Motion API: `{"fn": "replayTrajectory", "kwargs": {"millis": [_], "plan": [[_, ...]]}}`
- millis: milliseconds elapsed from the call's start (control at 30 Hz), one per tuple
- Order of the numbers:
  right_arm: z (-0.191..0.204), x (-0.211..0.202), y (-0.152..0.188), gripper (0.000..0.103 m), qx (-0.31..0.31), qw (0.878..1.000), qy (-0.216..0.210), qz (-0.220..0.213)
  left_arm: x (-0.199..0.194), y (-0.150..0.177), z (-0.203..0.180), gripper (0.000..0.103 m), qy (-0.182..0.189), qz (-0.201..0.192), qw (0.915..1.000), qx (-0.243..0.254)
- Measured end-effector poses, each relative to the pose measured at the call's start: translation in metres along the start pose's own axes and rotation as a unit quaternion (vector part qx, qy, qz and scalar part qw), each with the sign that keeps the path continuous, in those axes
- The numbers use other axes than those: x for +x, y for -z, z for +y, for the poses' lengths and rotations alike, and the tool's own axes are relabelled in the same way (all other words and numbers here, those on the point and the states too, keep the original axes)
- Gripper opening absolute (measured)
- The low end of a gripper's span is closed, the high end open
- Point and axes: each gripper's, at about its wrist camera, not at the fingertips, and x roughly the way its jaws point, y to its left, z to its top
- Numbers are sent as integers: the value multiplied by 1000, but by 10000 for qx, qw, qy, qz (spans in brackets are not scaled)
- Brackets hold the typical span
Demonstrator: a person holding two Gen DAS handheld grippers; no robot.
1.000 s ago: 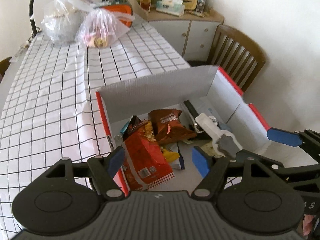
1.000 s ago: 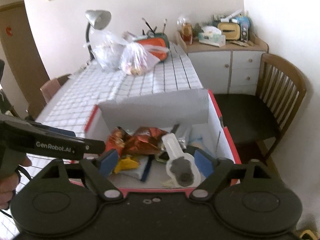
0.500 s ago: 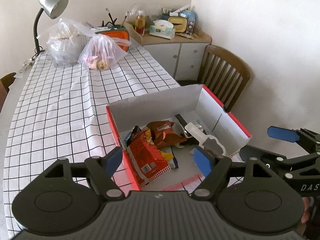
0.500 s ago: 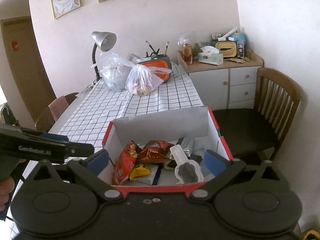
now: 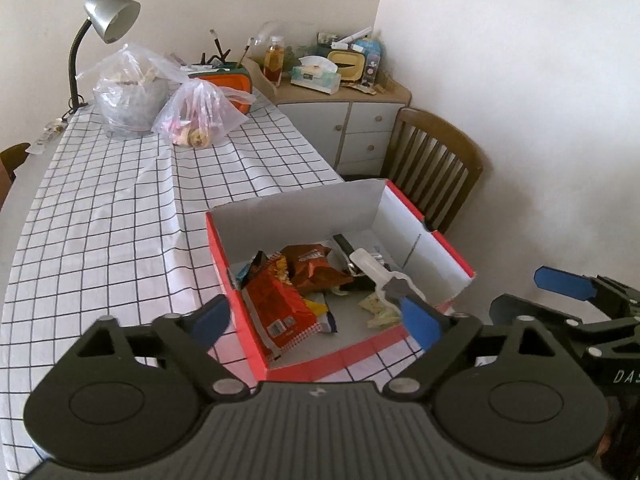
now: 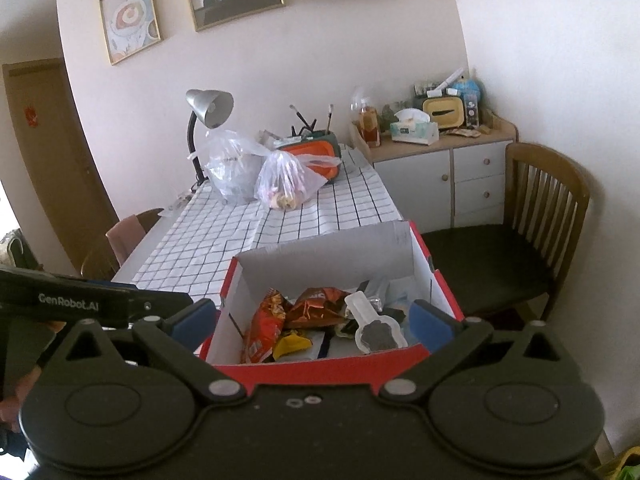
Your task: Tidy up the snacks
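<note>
Presently, the jaws of the left gripper (image 5: pixel 316 320) are seen opening, already spread wide, with nothing pressed between them; those of the right gripper (image 6: pixel 314 316) are held fully apart and likewise empty. Framed between both pairs of jaws, toward twelve o'clock, the red box (image 5: pixel 236 308) is found with its flaps up and the snacks inside it: a red chip bag (image 5: pixel 280 304) at the near left, a brown chip bag (image 5: pixel 312 268) behind it, and a clear pouch with a grey cap (image 5: pixel 384 276) toward the two o'clock side. The pouch's long axis is seen in the left wrist view to run from about eleven toward five o'clock. Neither gripper is touching the box or its contents, and neither hand is clearly the nearer, though the pouch is judged easier for the right and the red bag for the left. No snack is seen lying outside the box, so the sorting is judged nearly or wholly done. The box is set at the near right corner of the worktop (image 5: pixel 100 220), covered by a checked cloth; plastic bags (image 5: pixel 196 120) and a desk lamp (image 5: pixel 108 20) are placed at its far end, with a wooden chair (image 6: pixel 544 216) and a cabinet (image 6: pixel 444 168) at one to two o'clock.
</note>
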Motion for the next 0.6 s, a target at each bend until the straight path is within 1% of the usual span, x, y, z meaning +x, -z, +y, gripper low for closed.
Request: {"fn": "replayTrajectory", "kwargs": {"millis": [133,400,500,600], "plan": [[-2,-3,-1,103,113,9998,95,-113,-5,4,-4,100,137,-60,9999,40],[-2,-4,-1,103,92,9996,151,-229,-8,8,-5,100,165,-112,9998,-54],[4,-3,1,103,-67,9993,279,-244,-9,9,-4,100,161,-90,9998,-67],[4,-4,1,103,-2,9990,344,-282,-11,10,-4,100,148,-98,9998,-100]]}}
